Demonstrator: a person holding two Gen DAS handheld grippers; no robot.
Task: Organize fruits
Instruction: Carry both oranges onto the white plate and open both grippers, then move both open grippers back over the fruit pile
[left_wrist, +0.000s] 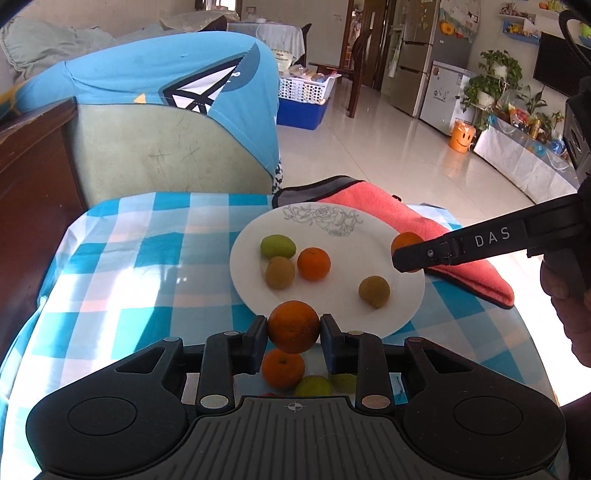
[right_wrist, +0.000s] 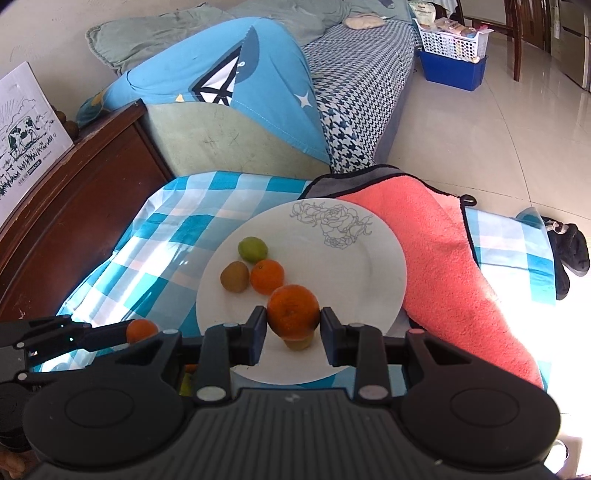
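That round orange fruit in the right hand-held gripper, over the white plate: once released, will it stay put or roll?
The round orange fruit will likely roll: it has no flat side. The white floral plate looks smooth and shallow, so its rim may not stop it. The brown kiwi directly beneath could deflect it sideways. Its firm-looking peel suggests the right hand-held gripper won't crush it.

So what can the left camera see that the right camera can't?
Only the left wrist view shows the loose orange and green fruits lying on the table before the plate, plus the fridge and potted plants across the room.

Only the right wrist view shows the cardboard box with a cow drawing and the checked sofa seat.

Both show the white plate holding fruit, the pink towel, and each gripper, left and right, shut on an orange.
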